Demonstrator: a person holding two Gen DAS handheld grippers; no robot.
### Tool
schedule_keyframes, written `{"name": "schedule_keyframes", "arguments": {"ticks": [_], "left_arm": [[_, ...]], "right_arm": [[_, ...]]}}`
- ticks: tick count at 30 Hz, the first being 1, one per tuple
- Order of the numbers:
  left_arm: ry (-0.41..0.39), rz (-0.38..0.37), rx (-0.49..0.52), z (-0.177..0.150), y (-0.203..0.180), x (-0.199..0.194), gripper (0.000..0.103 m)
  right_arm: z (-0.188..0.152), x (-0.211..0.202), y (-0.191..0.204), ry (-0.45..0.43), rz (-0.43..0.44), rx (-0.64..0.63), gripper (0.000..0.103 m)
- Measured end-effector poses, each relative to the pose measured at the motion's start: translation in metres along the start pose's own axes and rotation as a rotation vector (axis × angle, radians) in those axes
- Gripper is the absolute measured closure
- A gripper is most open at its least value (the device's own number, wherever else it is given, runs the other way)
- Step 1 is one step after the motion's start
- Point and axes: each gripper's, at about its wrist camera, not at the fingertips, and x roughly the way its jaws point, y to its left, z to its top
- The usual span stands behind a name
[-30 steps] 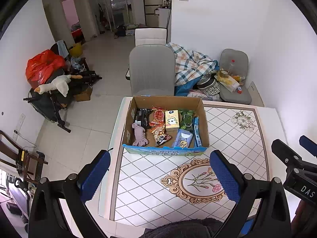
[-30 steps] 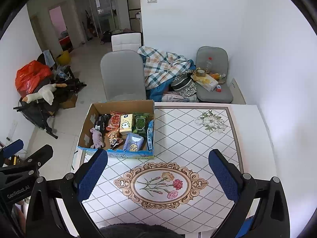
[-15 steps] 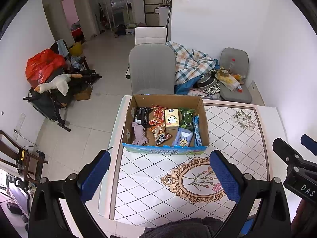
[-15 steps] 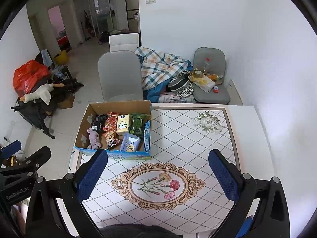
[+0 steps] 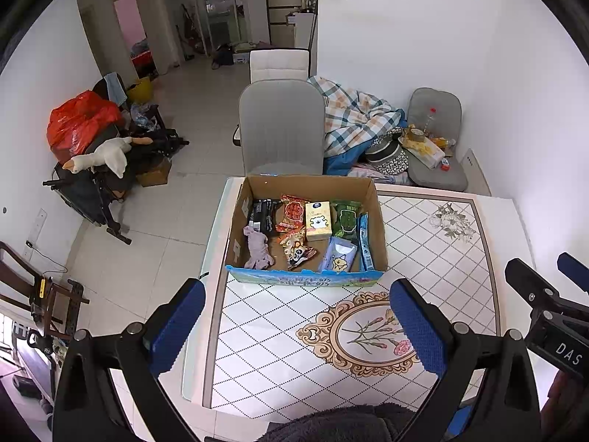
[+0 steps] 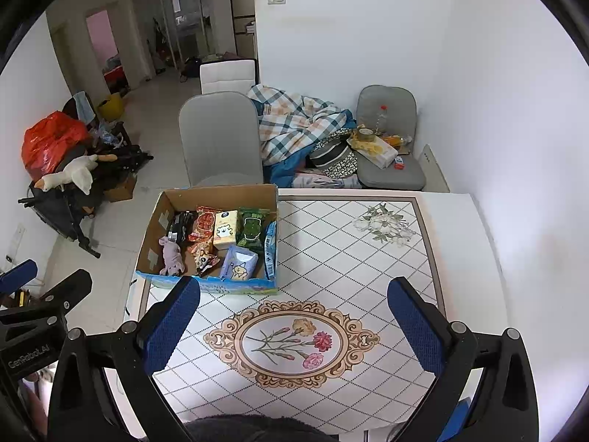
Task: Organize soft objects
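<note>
An open cardboard box [image 5: 379, 217] [image 6: 154, 228] sits at the far left part of the tiled table [image 5: 434, 258] [image 6: 349, 254]. Inside lie a pale purple plush toy [image 5: 257, 247] [image 6: 171, 255], a yellow tissue pack [image 5: 318, 216] [image 6: 225, 229], a green packet [image 5: 346, 217] [image 6: 252, 227], a red snack bag [image 5: 293, 212] [image 6: 203, 223], a blue tissue pack [image 5: 339, 256] [image 6: 239, 264] and other packets. My left gripper [image 5: 296, 322] hovers open before the box's front wall, holding nothing. My right gripper [image 6: 294, 326] hangs open over the oval flower pattern [image 6: 291, 339], empty.
A grey chair [image 5: 281, 125] [image 6: 219, 136] stands behind the table. Beside it are a plaid blanket [image 5: 353, 118] and a grey seat [image 6: 390, 140] loaded with bags. By the left wall sit a red bag [image 5: 81, 119] and a white plush goose [image 5: 99, 156].
Both grippers have pulled back and lifted slightly, so the box looks a little farther off in each view. Their jaws stay wide apart. Nothing in the box has moved.
</note>
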Motion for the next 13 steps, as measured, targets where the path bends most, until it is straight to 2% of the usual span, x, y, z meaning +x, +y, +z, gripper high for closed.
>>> {"name": "schedule_keyframes", "arguments": {"ticks": [13], "left_arm": [[0.011,-0.004,0.007,0.0036,-0.0040,0.0033,0.000]], "right_arm": [[-0.0008,-0.0001,-0.0011,-0.003,-0.007,0.004,0.000]]}}
